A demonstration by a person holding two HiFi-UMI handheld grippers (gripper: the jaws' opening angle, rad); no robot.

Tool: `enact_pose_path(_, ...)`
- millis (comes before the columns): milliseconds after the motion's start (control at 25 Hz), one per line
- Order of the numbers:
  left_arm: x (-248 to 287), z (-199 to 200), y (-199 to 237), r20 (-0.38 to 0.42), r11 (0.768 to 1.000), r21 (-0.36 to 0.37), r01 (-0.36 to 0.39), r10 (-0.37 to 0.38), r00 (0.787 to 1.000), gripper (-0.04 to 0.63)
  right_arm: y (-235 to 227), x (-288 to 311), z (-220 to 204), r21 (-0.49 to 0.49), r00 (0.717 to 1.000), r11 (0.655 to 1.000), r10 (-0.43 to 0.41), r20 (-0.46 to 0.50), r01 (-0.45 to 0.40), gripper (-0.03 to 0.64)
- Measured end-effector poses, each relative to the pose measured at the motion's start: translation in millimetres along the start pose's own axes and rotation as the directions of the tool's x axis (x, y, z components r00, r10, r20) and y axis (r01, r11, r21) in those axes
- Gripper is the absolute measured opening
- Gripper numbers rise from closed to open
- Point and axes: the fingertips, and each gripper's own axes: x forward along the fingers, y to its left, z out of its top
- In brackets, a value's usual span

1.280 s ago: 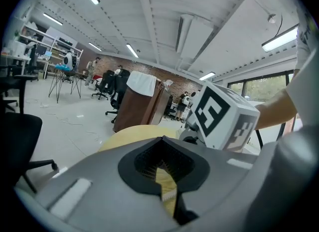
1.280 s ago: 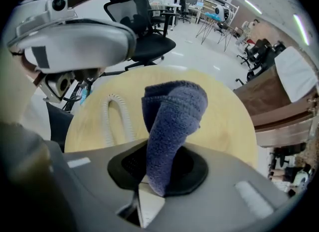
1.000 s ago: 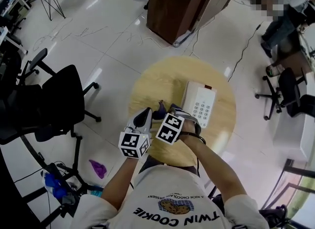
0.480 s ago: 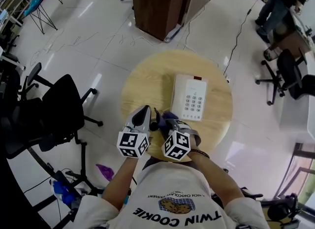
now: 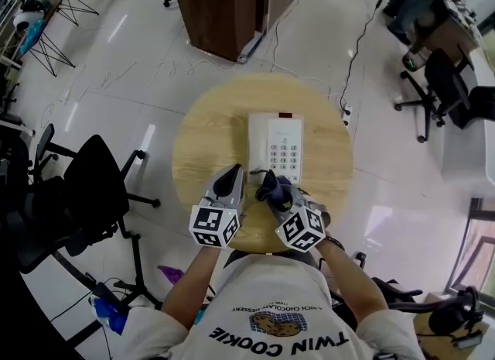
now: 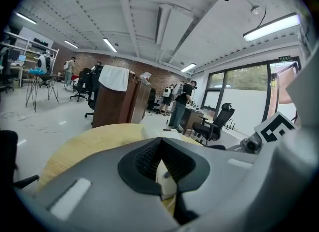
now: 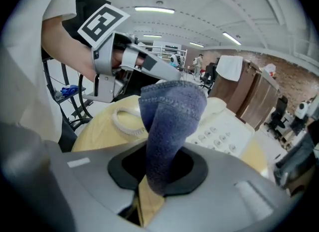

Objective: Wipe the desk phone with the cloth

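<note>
Blue-grey fuzzy cloth (image 7: 170, 118), folded with a stitched hem, sits pinched in the right claw (image 7: 158, 171); left claw (image 6: 162, 165) closed, empty.

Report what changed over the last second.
The right gripper swung its cloth from beside the near left corner of the desk phone to its near edge; the head view shifted too. Unchanged: cloth clamped, left gripper shut and empty at the near side of the table.

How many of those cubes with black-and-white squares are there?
2. One cube is on the left hand-held gripper, the other cube on the right hand-held gripper; none look hidden.
</note>
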Motion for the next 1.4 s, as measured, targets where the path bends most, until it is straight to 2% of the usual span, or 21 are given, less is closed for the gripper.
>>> enact_pose_path(440,30,-5,-40,-0.032,0.996,0.034,0.086,-0.085,0.996,0.006,-42,-37,-44,0.129,0.997,0.989,-0.075,0.012,0.073,0.066)
enact_pose_path(720,32,-8,-35,-0.044,0.996,0.031,0.081,-0.08,0.996,0.006,-49,-43,-47,0.19,0.996,0.979,-0.083,0.041,0.073,0.066)
enact_pose_path(840,33,-5,-19,-0.042,0.997,-0.012,0.078,-0.079,0.996,0.006,-48,-45,-37,0.236,0.993,0.971,-0.067,0.097,0.043,0.066)
enact_pose_path(1000,43,-15,20,-0.09,0.986,-0.132,0.104,-0.116,0.989,0.107,-53,-53,-22,0.338,0.982,0.941,-0.063,0.178,-0.001,0.066)
enact_pose_path(1080,54,-28,36,-0.153,0.972,-0.191,0.137,-0.167,0.974,0.133,-57,-55,-20,0.367,0.979,0.93,-0.069,0.191,-0.007,0.066)
enact_pose_path(1240,76,-53,48,-0.287,0.946,-0.252,0.204,-0.274,0.918,0.153,-68,-58,-19,0.406,0.977,0.914,-0.092,0.192,0.006,0.066)
enact_pose_path(1400,88,-59,47,-0.315,0.91,-0.318,0.265,-0.365,0.876,0.152,-76,-60,-20,0.436,0.976,0.899,-0.119,0.184,0.028,0.066)
